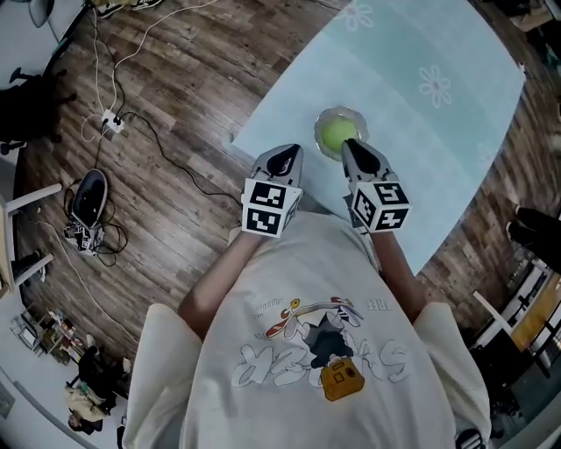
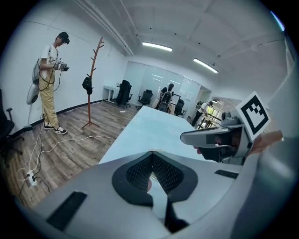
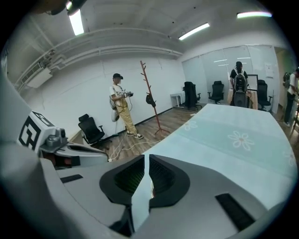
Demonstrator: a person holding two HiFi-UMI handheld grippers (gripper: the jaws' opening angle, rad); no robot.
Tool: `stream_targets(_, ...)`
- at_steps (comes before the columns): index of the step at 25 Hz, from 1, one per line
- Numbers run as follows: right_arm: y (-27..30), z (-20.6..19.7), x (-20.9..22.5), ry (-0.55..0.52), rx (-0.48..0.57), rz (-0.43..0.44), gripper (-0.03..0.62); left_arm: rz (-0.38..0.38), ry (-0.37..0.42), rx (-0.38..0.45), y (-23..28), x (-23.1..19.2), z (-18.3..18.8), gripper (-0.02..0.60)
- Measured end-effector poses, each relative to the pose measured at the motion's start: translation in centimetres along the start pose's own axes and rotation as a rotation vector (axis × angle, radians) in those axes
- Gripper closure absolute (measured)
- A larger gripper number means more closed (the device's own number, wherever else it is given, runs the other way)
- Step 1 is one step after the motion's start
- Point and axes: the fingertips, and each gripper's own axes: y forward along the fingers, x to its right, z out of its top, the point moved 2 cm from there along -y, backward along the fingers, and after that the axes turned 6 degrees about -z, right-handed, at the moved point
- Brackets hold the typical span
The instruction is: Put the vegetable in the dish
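The round green vegetable [image 1: 337, 134] already lies in the glass dish [image 1: 356, 115] at the upper centre of the pale surface [image 1: 429, 131], so the left tongs [image 1: 283, 154] and right tongs [image 1: 351, 146], both pressed together and empty, should only be held away from its rim.

- Table [image 1: 438, 158]: long top under a pale blue-green cover, standing on a wood-plank floor [image 1: 175, 131].
- Dish [image 1: 321, 133]: small clear glass bowl, set directly on the cover, close to the table's near edge.
- Flower prints: white motifs on the cover, one [image 1: 434, 85] beyond the dish to its right, another [image 1: 358, 14] farther beyond the dish.
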Motion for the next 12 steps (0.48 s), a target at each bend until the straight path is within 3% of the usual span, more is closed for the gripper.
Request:
stream_targets(6, -4.3, 2.0, -1.3, 0.123, 0.052, 0.15, 0.562, -0.072, 0.05, 0.017, 0.1, 2.5, 2.5, 0.574)
stream_targets(12, -6.1, 4.1, -1.1, 0.043, 0.103, 0.24, 0.571, -0.128, 0.076, 0.022, -0.6, 3.6, 5.0, 0.574)
